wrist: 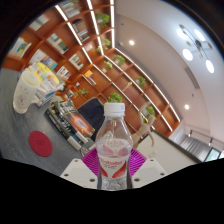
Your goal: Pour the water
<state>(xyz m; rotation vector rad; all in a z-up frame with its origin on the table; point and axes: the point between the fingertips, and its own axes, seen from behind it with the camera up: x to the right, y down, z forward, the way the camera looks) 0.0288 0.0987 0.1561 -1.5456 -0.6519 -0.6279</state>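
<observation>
A clear plastic water bottle [114,140] with a white cap stands upright between the two fingers of the gripper [113,162], its cap toward twelve o'clock and its lower body, with a pale label band, at six o'clock. The magenta pads [92,160] press against the bottle from nine o'clock and three o'clock, with no gap showing on either side, so the gripper is clamped on the bottle. The bottle's base is hidden by the lower rim of the view, so whether it rests on anything cannot be told.

The whole scene is tilted. From the bottle toward ten o'clock lies a white table surface [50,125] carrying a red round disc [40,143] at about nine o'clock, and further out a clear plastic pitcher-like container [28,92] standing beside a yellowish object too blurred to name. Nearer the bottle, at ten to eleven o'clock, sits a cluster of dark and metallic items that cannot be made out.

Toward eleven and twelve o'clock, wooden shelving [62,45] with small green plants runs off into the distance. At one to two o'clock the white ceiling [150,40] spreads out, with long strip lights and a group of round lamps [197,48] at two o'clock.
</observation>
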